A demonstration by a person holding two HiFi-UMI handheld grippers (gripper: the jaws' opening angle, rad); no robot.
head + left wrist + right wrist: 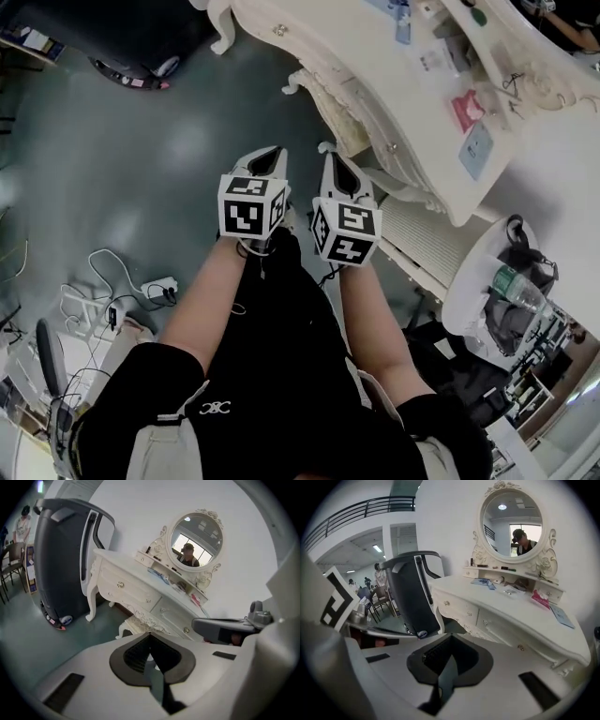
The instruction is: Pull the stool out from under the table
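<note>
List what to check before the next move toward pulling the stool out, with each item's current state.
1. Stool located: ok, tucked under the table, with its carved edge and legs showing.
2. Left claw empty: ok, shut on nothing.
3. Right claw empty: ok, shut on nothing.
4. Claws opened for a grip: not ok, both are shut.
5. Claw touching the stool: not ok, both hang short of it.
</note>
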